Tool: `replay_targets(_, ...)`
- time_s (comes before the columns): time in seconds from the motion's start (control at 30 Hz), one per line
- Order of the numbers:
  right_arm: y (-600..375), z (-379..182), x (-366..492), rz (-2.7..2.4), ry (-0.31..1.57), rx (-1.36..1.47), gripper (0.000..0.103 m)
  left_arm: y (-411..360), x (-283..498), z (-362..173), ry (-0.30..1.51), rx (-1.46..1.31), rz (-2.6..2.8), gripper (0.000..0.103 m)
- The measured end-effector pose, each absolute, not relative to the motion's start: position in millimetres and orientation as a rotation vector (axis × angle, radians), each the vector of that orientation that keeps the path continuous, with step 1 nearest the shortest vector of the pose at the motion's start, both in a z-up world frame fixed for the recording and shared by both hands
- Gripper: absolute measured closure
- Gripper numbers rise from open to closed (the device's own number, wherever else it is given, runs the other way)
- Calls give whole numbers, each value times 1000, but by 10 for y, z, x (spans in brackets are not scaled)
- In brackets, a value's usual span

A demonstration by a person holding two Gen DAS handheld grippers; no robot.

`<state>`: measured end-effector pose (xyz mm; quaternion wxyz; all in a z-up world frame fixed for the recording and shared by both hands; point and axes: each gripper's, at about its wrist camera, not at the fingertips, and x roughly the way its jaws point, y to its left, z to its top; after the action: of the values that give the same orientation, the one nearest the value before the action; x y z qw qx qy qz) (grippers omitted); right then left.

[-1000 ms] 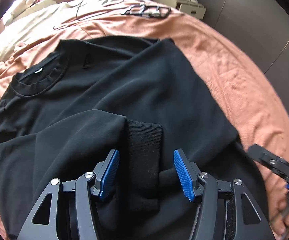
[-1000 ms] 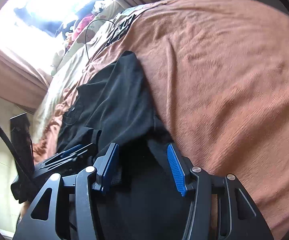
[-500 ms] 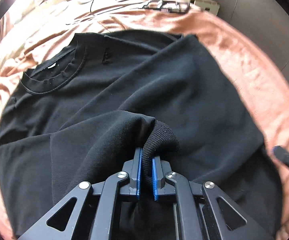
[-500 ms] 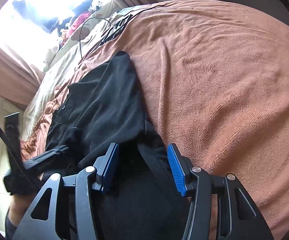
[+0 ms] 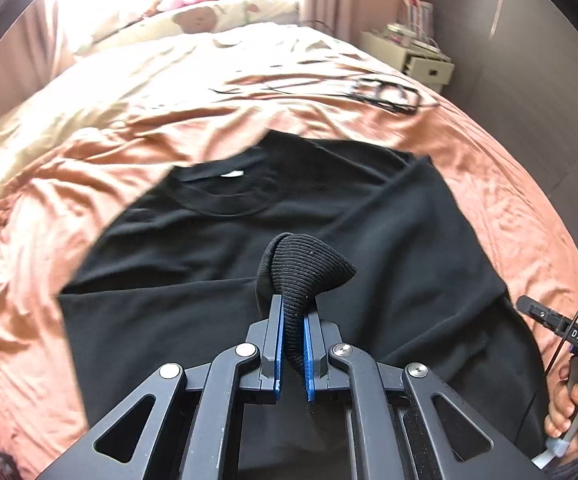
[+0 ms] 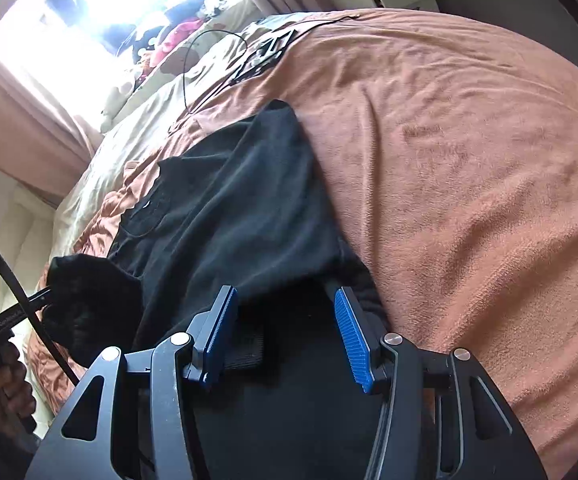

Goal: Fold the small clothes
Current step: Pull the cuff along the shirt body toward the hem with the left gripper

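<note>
A black sweatshirt [image 5: 217, 264] lies on a salmon bedspread [image 5: 69, 184], collar toward the far side, one side folded over its body. My left gripper [image 5: 292, 320] is shut on the ribbed sleeve cuff [image 5: 309, 268] and holds it raised above the body of the sweatshirt. In the right wrist view the sweatshirt [image 6: 241, 216] runs from my fingers toward the window. My right gripper [image 6: 285, 320] is open, low over the right lower edge of the sweatshirt, with cloth between its blue pads. The left gripper with the lifted sleeve [image 6: 85, 296] shows at the left there.
Black clothes hangers [image 5: 385, 92] and a thin cable [image 6: 209, 60] lie on the far part of the bed. A cream quilt [image 5: 161, 56] and soft toys lie by the window. A white bedside cabinet [image 5: 417, 60] stands at the far right beside a dark wall.
My left gripper closed on the sleeve cuff, then lifted it up and back from the sweatshirt. My right gripper stayed open at the sweatshirt's right lower edge.
</note>
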<state>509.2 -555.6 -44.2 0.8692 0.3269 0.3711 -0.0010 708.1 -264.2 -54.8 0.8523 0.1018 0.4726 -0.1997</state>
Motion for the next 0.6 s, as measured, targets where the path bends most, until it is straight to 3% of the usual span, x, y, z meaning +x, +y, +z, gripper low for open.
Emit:
replay_targets(0.27,-5426,-449,5150,-44,809,614,54,-1870,7142,-502,1004,172,-313,94)
replay_targets(0.6,-5338,-565,5246,-170,896,514,54,-1296,7215,-863,1049,106,-252,95)
